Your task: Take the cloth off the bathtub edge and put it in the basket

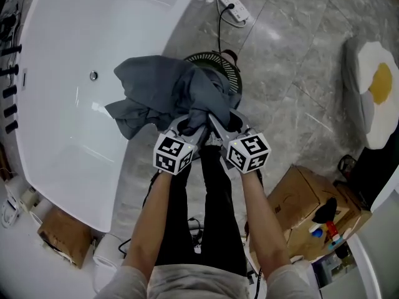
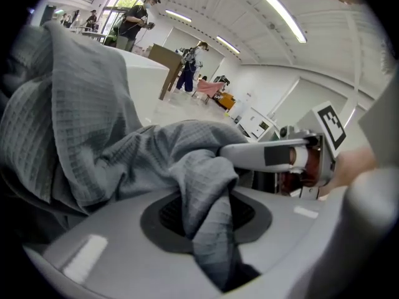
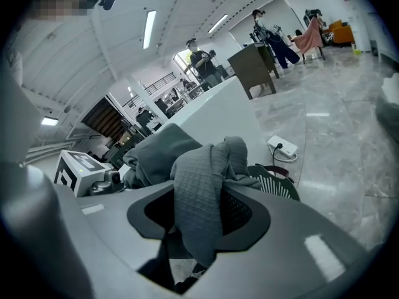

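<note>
A grey waffle-weave cloth hangs bunched over the bathtub's rim and the dark slatted basket on the floor beside the tub. My left gripper is shut on a fold of the cloth. My right gripper is shut on another fold of the cloth, close beside the left one. The basket shows just under and behind the cloth in the right gripper view. Most of the basket's opening is hidden by the cloth.
The white bathtub fills the left. A white power strip with its cable lies on the tiled floor beyond the basket. A cardboard box stands at lower right, another box at lower left. An egg-shaped cushion sits at right.
</note>
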{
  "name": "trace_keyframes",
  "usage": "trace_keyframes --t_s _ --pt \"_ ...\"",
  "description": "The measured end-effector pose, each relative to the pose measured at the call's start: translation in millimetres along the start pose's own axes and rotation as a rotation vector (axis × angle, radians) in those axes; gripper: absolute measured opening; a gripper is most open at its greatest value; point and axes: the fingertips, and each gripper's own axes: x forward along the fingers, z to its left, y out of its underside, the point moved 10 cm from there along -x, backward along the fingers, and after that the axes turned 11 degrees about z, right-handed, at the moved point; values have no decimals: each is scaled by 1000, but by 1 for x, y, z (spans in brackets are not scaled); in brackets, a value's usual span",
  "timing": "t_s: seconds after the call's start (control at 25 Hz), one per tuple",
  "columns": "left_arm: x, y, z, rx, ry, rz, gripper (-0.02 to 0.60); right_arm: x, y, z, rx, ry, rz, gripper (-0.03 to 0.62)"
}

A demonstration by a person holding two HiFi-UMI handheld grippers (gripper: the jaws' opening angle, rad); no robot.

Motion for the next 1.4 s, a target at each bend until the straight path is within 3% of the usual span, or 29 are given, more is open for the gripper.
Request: trace_keyframes --t_s 0.4,1.04,1.4 --pt "37 15 33 -87 -44 17 160 50 7 -30 7 -6 102 149" --pt "94 33 46 -126 -58 128 172 73 39 -79 134 120 209 170" --pt "93 46 47 -202 -98 84 224 59 45 -98 105 155 208 198"
